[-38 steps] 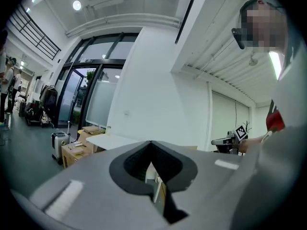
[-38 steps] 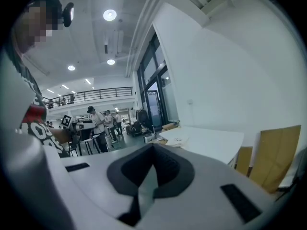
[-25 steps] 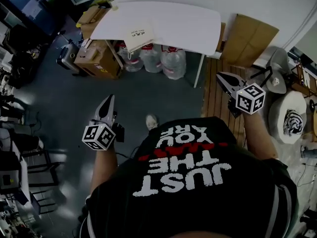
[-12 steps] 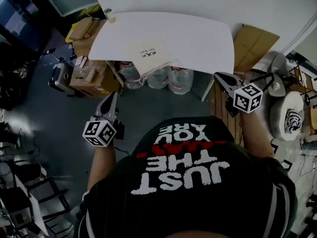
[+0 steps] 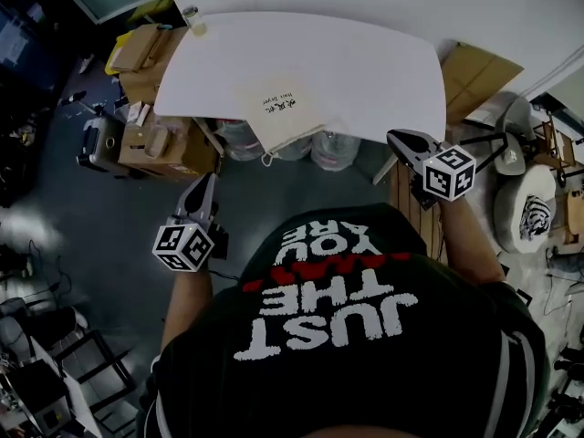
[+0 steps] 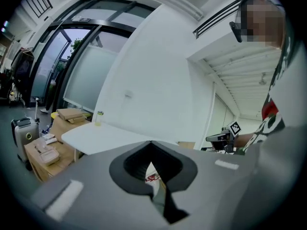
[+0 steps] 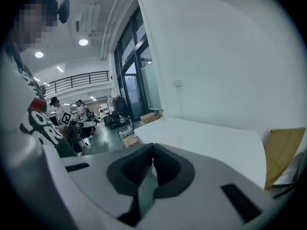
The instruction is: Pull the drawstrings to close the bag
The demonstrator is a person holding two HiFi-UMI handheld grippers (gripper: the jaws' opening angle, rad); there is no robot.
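Two handheld grippers are held in front of a white table (image 5: 383, 71), seen steeply from above past the wearer's black printed T-shirt (image 5: 347, 336). A small jar (image 5: 190, 16) stands at the table's far left corner. Stacked cardboard boxes (image 5: 155, 140) sit below the table's left end.

The left gripper (image 5: 207, 182) hangs off the table's near left corner, over the floor and well apart from the tabletop. Its own view shows the two jaws pressed together with nothing between them.

About midway along the table's near edge lies the task's thing, a cream cloth drawstring bag (image 5: 287, 112), flat, with small print on it. Its mouth end overhangs the edge and a loop of drawstring (image 5: 267, 158) dangles below. It is probably laid that way so the cords are easy to reach from the front. Large clear water bottles (image 5: 333, 149) stand under the table behind that loop.

The right gripper (image 5: 395, 139) is just off the table's near right corner, its jaws also pressed together and empty. Both grippers point towards the table, one to each side of the bag, which would suit pulling cords outward. Neither touches the bag or the cord, so the task looks not yet begun. The jaws would need to part before taking a cord.

A cardboard sheet (image 5: 474, 71) leans at the wall beyond the table's right end.
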